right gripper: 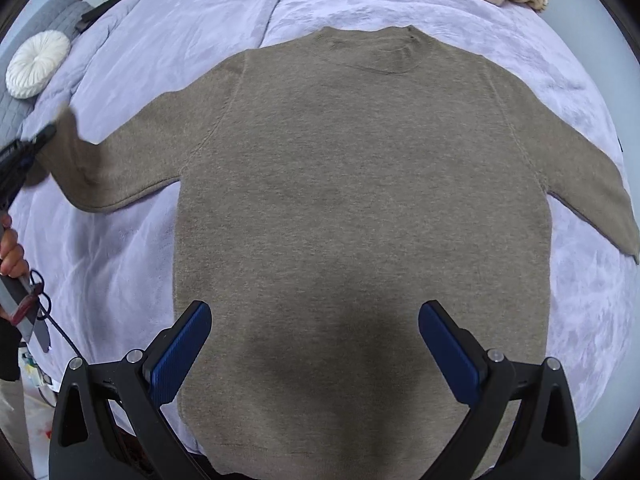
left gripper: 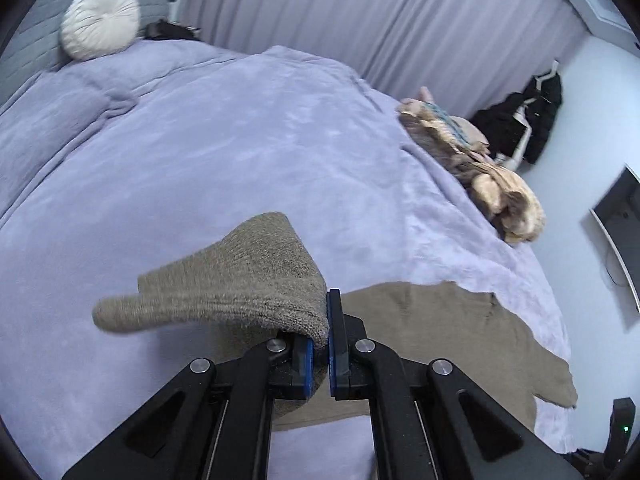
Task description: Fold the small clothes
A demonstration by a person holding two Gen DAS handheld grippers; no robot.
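A grey-brown knit sweater [right gripper: 360, 200] lies flat on the lilac bed cover [right gripper: 180, 20], neck at the far side, both sleeves spread out. My left gripper [left gripper: 319, 344] is shut on the sweater's left sleeve [left gripper: 240, 280] near the cuff and holds it lifted above the bed; it also shows at the left edge of the right wrist view [right gripper: 28, 148]. My right gripper [right gripper: 314, 344] is open and empty, hovering over the lower part of the sweater's body, a finger on either side.
A pile of beige and tan clothes [left gripper: 480, 168] lies at the far right edge of the bed. A round white cushion [left gripper: 100, 20] leans on the grey headboard. Dark clothes [left gripper: 528, 120] hang by the wall. A curtain [left gripper: 380, 12] is behind the bed.
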